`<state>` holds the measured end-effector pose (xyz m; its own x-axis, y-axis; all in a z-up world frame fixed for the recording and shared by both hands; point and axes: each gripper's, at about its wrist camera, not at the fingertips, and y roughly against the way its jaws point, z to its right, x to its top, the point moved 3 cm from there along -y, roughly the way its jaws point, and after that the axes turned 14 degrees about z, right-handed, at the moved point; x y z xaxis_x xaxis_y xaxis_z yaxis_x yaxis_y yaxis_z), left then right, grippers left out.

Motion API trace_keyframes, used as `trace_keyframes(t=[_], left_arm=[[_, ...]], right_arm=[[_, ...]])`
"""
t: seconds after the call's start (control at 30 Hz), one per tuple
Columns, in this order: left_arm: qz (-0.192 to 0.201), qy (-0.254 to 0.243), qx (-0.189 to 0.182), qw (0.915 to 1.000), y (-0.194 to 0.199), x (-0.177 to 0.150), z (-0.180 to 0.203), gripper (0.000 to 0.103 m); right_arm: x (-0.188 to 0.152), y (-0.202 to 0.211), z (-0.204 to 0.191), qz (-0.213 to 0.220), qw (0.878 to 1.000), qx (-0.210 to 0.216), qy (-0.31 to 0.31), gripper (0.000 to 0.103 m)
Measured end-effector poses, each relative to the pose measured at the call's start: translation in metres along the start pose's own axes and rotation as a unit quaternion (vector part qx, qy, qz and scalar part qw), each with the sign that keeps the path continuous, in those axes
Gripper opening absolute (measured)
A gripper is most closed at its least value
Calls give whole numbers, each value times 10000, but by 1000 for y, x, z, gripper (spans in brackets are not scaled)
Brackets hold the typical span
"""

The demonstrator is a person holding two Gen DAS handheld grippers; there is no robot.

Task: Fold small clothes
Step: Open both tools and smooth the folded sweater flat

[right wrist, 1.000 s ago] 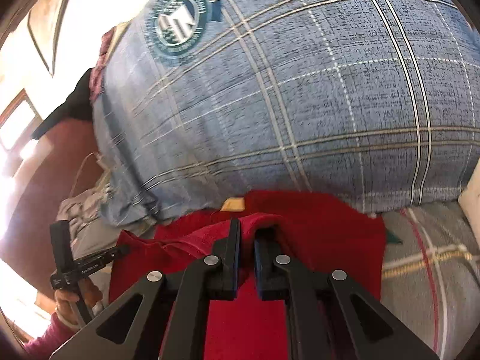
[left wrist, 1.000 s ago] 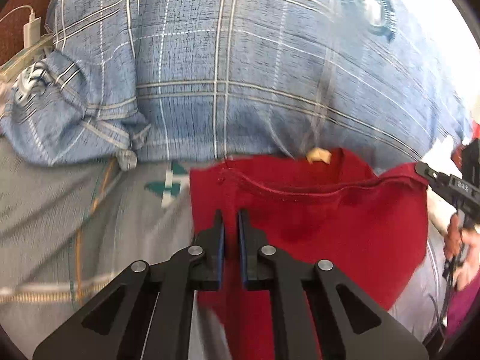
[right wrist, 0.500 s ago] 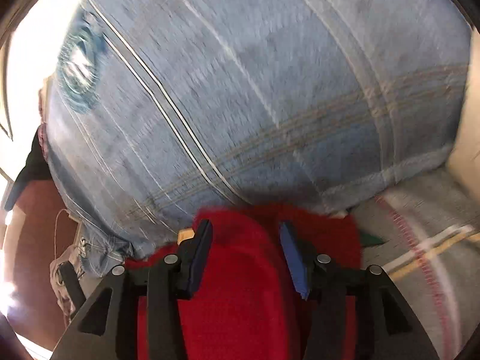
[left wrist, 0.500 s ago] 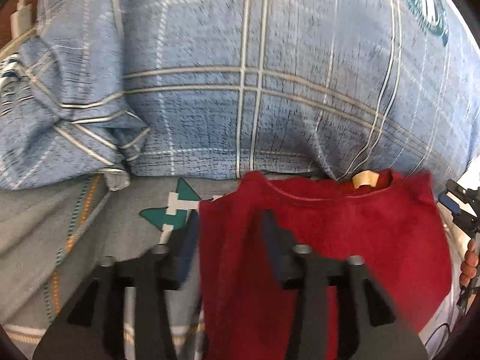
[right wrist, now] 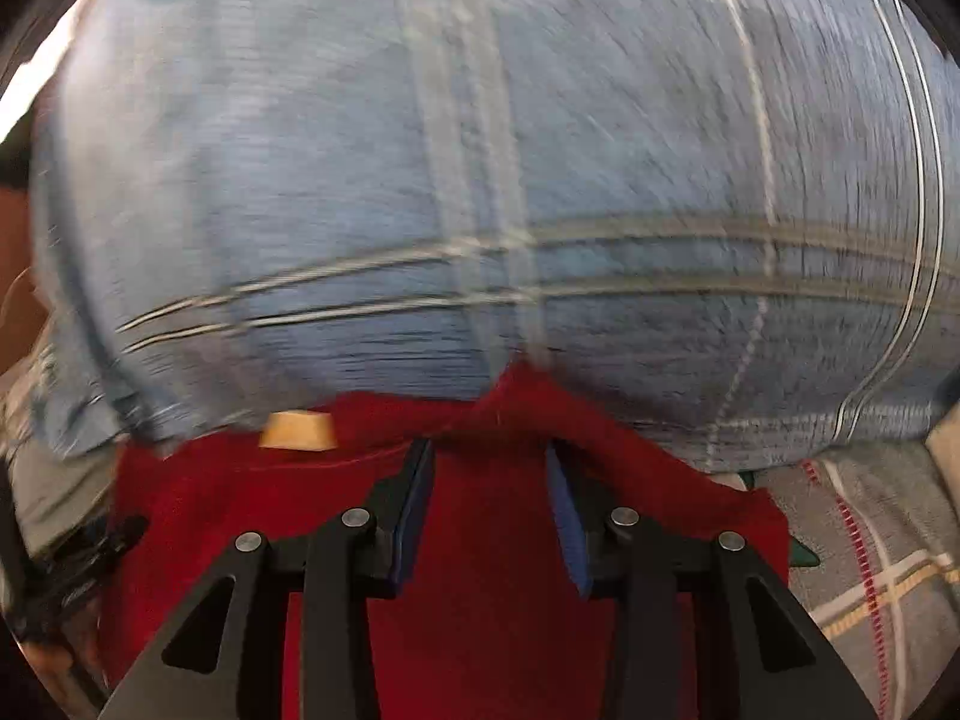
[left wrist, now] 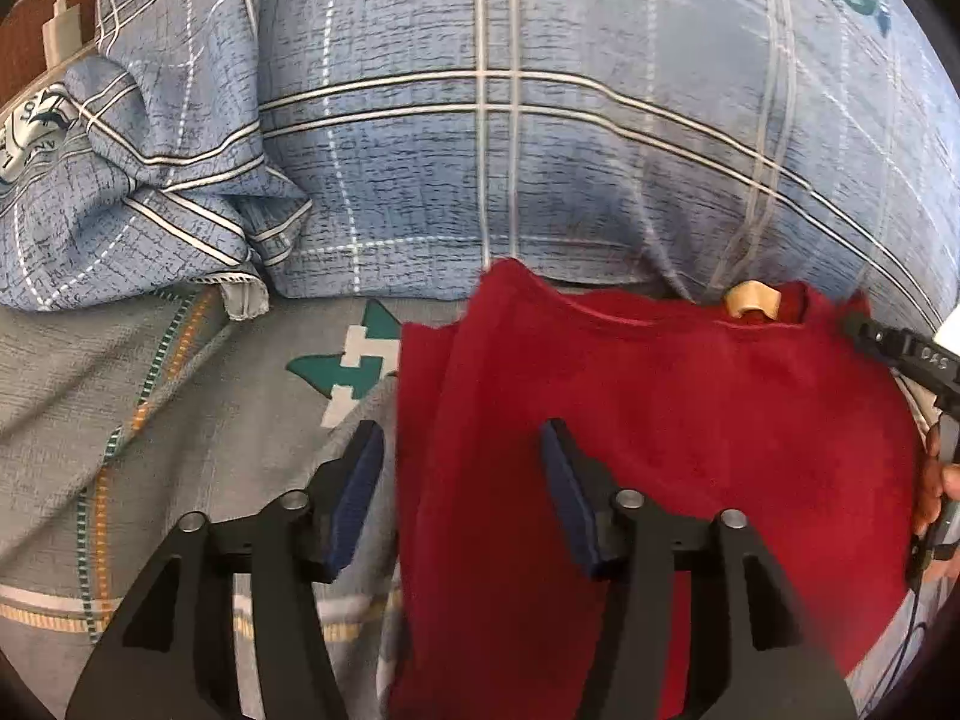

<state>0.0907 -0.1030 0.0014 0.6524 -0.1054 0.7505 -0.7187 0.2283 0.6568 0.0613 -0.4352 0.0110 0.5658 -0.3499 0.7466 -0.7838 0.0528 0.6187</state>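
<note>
Red garment [left wrist: 690, 432] with tan neck label [left wrist: 751, 303], unreadable, both grippers' fingers spread.

Left gripper [left wrist: 462, 468]: jaws spread wide, nothing between the pads, straddling the left edge of the garment.
Red garment [left wrist: 690, 420]: lying on the bedspread, left side folded over in a long lengthwise pleat, neckline toward the pillow.
Tan label [left wrist: 751, 302]: at the neckline.
Blue plaid pillow [left wrist: 540, 150]: just behind the collar.
Grey patterned bedspread [left wrist: 150, 420]: underneath.
Right gripper [left wrist: 906, 354]: at the garment's far right corner, possibly touching; jaw state unclear.
White charger [left wrist: 60, 30]: top left.
</note>
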Motion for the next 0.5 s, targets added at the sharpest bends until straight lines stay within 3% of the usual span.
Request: trace_keyframes(t=[0.07,0.17,0.3,0.5], left_arm=[[0,21,111,9999,-6,0,-4,70],[-32,156,106,9998,-8,-1,-10,71],[103,-15,194,9998,9,-1,-10,70],[236,-146,119,9995,38,-3,-4,70]], right_arm=[[-6,-12,9,-262,9994,4,-244,35],[-1,5,7,-82,9997,-23,-209,39],[1,48,-5,103,9999,122,-8,44],[-22,102,-33,159,9974,368,601,44]])
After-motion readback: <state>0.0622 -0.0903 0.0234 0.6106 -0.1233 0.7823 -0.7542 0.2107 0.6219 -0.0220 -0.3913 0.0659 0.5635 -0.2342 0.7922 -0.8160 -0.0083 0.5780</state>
